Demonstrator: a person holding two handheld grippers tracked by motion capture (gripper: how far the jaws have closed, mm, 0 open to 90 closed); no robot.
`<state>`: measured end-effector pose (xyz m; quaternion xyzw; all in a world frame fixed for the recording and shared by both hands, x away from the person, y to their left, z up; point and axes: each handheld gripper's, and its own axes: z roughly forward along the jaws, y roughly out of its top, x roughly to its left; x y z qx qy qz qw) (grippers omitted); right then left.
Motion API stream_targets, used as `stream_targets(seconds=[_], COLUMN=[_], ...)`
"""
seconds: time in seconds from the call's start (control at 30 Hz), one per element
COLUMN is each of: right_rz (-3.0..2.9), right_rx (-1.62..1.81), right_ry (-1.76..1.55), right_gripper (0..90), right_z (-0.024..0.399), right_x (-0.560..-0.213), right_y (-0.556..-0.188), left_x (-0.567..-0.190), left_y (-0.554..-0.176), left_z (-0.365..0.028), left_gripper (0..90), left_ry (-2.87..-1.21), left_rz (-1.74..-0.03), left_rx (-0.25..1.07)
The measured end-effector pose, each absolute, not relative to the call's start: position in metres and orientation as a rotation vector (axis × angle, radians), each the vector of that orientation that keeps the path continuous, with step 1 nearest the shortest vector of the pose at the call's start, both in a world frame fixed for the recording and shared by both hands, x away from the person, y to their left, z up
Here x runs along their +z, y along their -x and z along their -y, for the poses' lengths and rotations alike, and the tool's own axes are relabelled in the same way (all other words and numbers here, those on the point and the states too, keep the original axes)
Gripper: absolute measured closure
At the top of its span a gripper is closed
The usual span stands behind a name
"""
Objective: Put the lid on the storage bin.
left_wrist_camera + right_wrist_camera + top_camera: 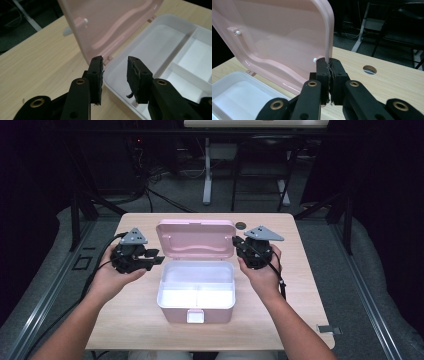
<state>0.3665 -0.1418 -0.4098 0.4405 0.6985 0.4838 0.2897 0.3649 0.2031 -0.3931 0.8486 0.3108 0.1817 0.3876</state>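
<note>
Pink lid [274, 37] edge pinched inside right tool [329, 65], top cropped

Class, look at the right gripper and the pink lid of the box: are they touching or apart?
Touching. In the right gripper view, the right gripper has its fingers shut on the right edge of the raised pink lid, with no gap showing.

Black claws [115, 75], brass rivets, grey triangular top plates [134, 236].
</note>
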Motion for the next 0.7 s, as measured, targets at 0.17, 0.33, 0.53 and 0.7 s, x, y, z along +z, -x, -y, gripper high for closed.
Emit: stream_targets(seconds=[0.17, 0.33, 0.53, 0.7], right_rz=[-1.864, -1.866, -1.867, -1.867], right_rx=[1.293, 1.293, 1.290, 1.293], right_ry=[-1.175, -1.170, -1.166, -1.160], right_gripper=[87.0, 87.0, 87.0, 86.9], right_z=[0.142, 0.142, 0.142, 0.143], right_x=[-0.410, -0.410, -0.410, -0.411], right_y=[-0.366, -0.364, -0.362, -0.361], left_x=[-0.388, -0.382, -0.378, -0.378], left_y=[-0.367, -0.370, -0.374, -0.379], left_z=[-0.210, -0.212, -0.204, -0.201], left_gripper=[63.4, 64.4, 62.8, 64.9], left_ry=[-2.075, -2.003, -1.966, -1.930], left_rz=[-0.845, -0.862, -0.866, -0.859], left_rx=[0.508, 0.576, 0.651, 0.655])
